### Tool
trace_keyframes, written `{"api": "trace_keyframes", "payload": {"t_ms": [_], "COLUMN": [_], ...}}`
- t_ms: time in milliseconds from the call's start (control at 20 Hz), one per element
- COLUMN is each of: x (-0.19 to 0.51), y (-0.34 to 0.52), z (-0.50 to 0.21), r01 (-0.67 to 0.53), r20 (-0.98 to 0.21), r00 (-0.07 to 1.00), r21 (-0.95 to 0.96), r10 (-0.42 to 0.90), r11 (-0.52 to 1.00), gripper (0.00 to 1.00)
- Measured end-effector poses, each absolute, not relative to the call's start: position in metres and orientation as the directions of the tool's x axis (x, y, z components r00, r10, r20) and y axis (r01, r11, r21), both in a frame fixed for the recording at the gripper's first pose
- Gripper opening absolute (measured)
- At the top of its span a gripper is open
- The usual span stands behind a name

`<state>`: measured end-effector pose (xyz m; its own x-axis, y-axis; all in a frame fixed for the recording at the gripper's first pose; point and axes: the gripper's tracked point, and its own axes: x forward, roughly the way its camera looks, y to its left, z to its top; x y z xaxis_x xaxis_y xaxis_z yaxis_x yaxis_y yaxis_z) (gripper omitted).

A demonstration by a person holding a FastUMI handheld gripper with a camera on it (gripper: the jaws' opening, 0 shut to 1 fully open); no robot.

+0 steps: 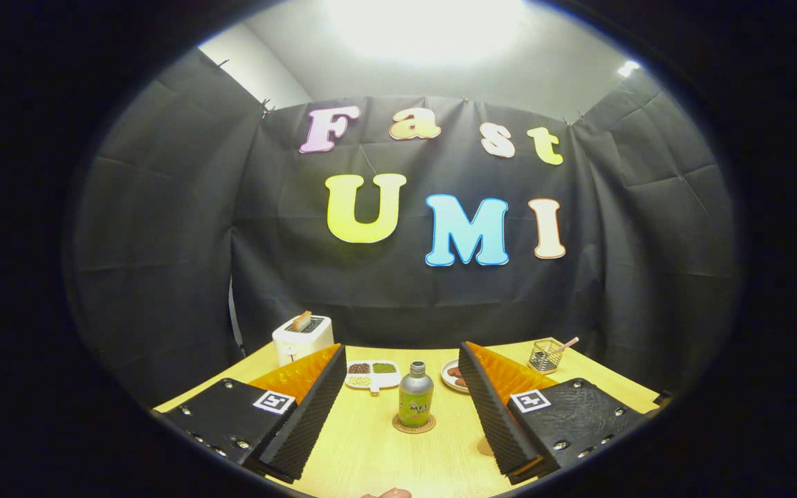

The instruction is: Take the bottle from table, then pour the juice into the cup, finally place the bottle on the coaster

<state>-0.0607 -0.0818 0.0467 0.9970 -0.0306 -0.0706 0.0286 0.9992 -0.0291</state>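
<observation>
Standing upright on its coaster [414, 425], the bottle [416, 394] waits straight ahead, beyond the gripper's [402, 415] wide-apart, empty fingers.

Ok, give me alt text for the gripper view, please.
A green-labelled bottle stands upright on a round coaster on a wooden table, between and just beyond the open gripper. Behind it sit a toaster and a snack tray.
</observation>
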Motion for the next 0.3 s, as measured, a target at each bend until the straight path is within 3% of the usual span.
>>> {"api": "trace_keyframes", "payload": {"t_ms": [300], "x": [-0.083], "y": [-0.065], "z": [0.074], "r01": [-0.013], "r20": [-0.024], "r00": [1.0], "r21": [-0.003], "r10": [0.013], "r11": [1.0], "gripper": [0.98]}}
